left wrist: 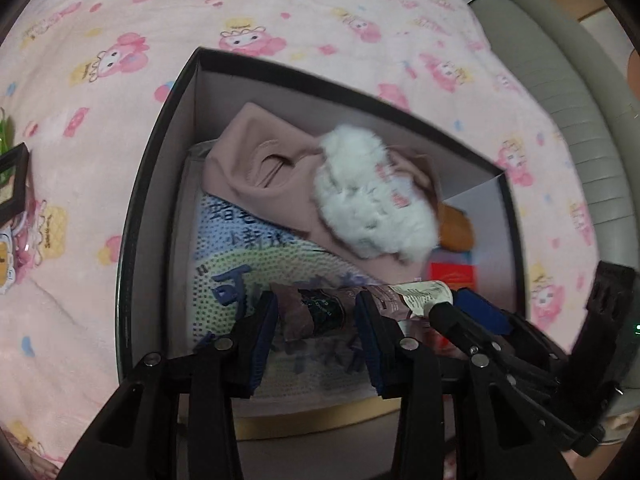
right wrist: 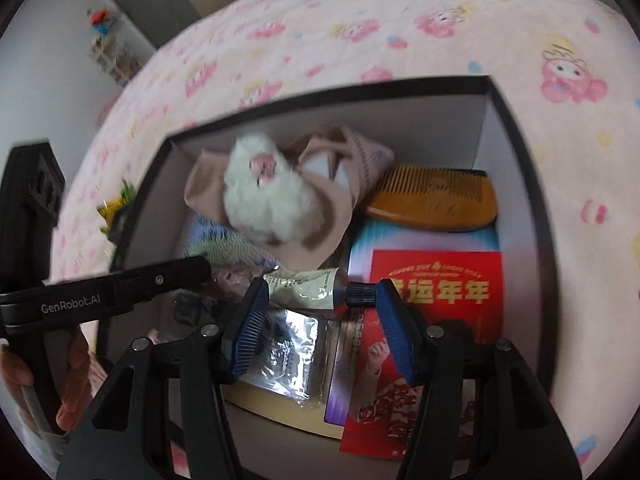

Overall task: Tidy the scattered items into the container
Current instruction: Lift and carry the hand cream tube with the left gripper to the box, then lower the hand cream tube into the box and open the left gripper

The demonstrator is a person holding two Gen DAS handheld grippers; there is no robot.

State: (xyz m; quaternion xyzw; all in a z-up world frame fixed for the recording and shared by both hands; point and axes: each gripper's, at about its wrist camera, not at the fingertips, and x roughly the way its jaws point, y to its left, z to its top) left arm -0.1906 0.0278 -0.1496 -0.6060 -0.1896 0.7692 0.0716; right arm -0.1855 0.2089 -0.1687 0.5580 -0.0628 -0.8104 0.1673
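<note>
A black box with white walls sits on a pink bed. Inside lie a pink cloth, a white fluffy toy, a wooden comb, a red card and a printed bag. A crumpled tube with a black cap hangs over the box. My left gripper has its pads either side of the tube's crumpled end. My right gripper has its pads either side of the cap end. Both sets of jaws stand wide, touching the tube's sides loosely.
The pink cartoon blanket surrounds the box. A small black frame and packets lie on the bed at the left. A grey padded bed edge runs at the right. A silver foil packet lies in the box.
</note>
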